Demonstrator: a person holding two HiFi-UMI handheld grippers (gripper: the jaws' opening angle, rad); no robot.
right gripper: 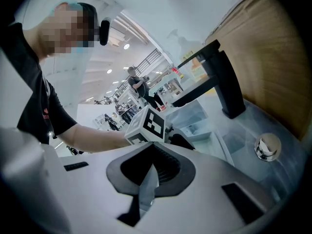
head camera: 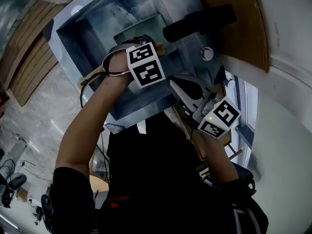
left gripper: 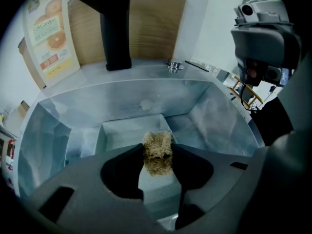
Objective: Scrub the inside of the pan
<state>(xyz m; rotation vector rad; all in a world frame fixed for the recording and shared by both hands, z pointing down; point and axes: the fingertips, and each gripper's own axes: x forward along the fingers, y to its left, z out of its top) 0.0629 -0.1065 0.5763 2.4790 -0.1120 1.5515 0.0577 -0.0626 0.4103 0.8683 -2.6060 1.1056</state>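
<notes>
Two grippers, one scrubber, one pan, one sink, one faucet, one knob.

Left gripper (left gripper: 157,152): jaws clamped on the scrubber (left gripper: 157,156), one pad on each side of it. The scrubber is a tan, fibrous wad. Its long axis runs 6 to 12 in the left gripper view, along the jaws, and its far end sticks out past the tips toward the pan.

Pan (left gripper: 117,130): rectangular, pale, open side up, on the bottom of the sink (left gripper: 214,116). In the left gripper view its long axis runs 9 to 3. It lies at 12 o'clock from the jaw tips, and the scrubber overlaps its near rim. Contact between scrubber and pan: cannot tell.

Right gripper (right gripper: 152,147): jaws closed tip to tip, nothing between them. It points across the sink, with the left gripper's marker cube at 12 o'clock from its tips. In the head view it sits at 4 o'clock from the left gripper, at the sink's edge.

Faucet (right gripper: 224,82): black, on the sink deck, spout reaching over the basin. Knob (right gripper: 267,147): round, metal, on the deck at 4 o'clock from the faucet base in the right gripper view.

Also noted: one bag (left gripper: 51,38) with an orange print, beside a wooden board (left gripper: 151,23) behind the faucet.
</notes>
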